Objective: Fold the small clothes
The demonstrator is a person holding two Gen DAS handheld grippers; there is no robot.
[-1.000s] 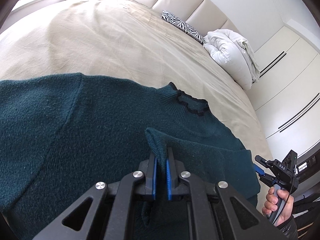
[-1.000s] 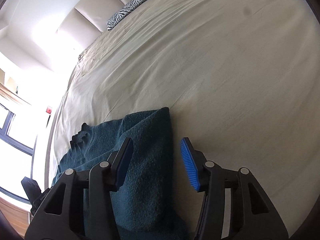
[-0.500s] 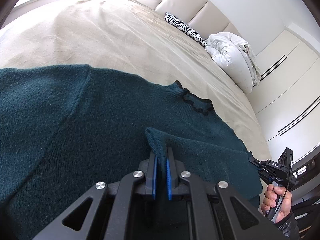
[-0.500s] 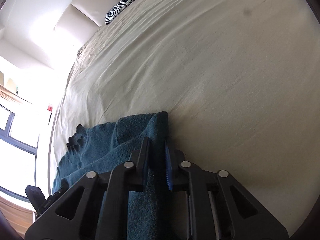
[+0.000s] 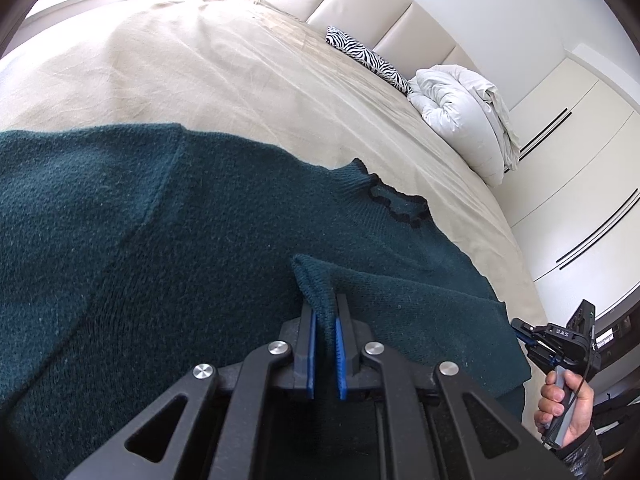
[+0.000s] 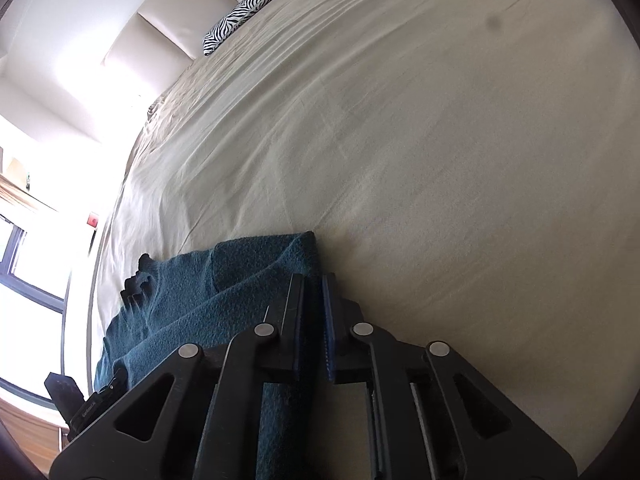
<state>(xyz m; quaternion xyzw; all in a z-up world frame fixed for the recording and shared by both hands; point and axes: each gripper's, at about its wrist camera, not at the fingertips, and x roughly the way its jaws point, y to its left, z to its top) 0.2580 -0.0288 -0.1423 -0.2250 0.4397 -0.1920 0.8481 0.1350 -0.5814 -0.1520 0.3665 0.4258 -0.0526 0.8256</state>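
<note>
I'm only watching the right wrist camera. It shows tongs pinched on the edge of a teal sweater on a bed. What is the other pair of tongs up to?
Observer: The left tongs are shut on a raised fold of the sweater, which stands up from the flat knit around it.
Operator: Who holds my pair?
Observer: A bare hand in a dark sleeve grips the handle of the right tongs at the sweater's edge.
Operator: Is there anything beyond the bed?
Observer: White wardrobe doors with slim dark handles stand beside it.
</note>
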